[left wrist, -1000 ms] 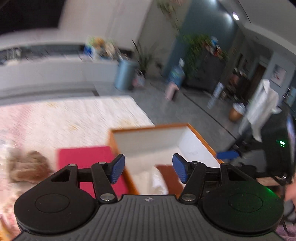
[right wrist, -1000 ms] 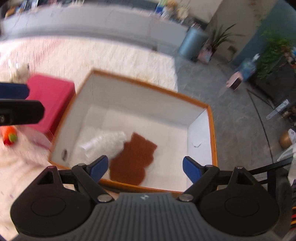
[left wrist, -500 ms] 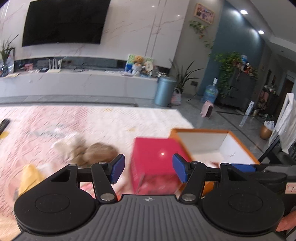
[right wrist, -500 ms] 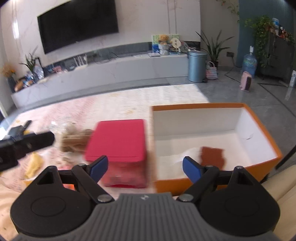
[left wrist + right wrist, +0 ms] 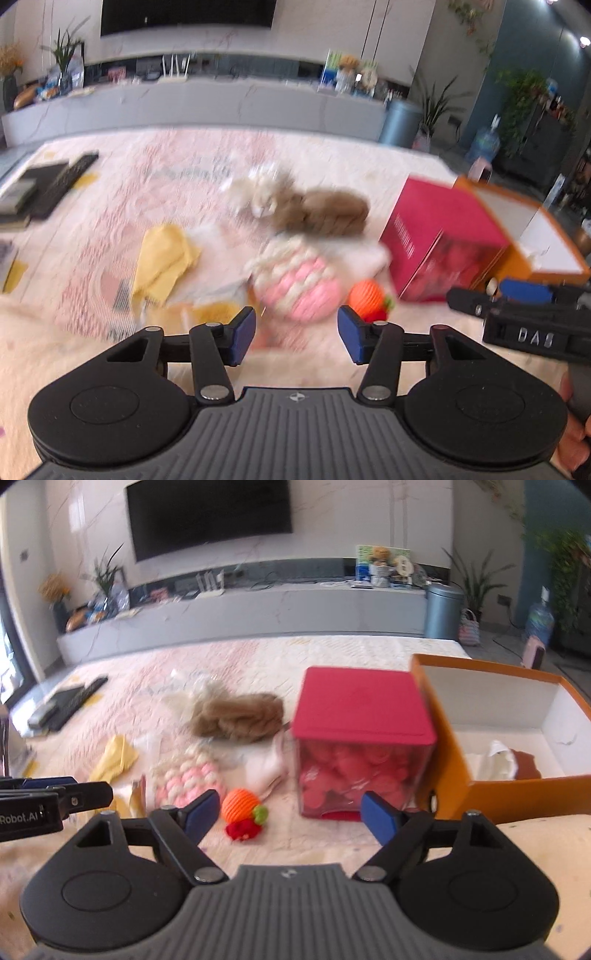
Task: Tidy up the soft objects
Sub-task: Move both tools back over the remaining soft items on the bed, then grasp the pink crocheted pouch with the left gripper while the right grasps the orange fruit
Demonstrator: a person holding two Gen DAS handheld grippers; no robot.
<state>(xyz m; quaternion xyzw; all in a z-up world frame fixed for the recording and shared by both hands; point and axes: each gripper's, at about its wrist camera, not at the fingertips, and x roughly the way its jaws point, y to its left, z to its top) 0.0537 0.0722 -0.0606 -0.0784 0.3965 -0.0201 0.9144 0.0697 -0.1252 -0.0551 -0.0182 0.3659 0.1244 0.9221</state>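
Soft toys (image 5: 192,775) lie ungripped; both closing empty grippers, left (image 5: 296,334) reading "Robot.AI", right (image 5: 290,818) "DAS".

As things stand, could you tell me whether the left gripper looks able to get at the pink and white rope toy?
Probably yes. The left gripper, its jaws closing with nothing between them, faces the pink and white rope toy, which lies uncovered on the rug just ahead. The orange ball toy sits beside it, not in the way.

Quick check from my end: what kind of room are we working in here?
Most likely a home living room: a large wall-mounted television above a long low media counter, a pale patterned rug strewn with soft toys, and potted plants along the wall.
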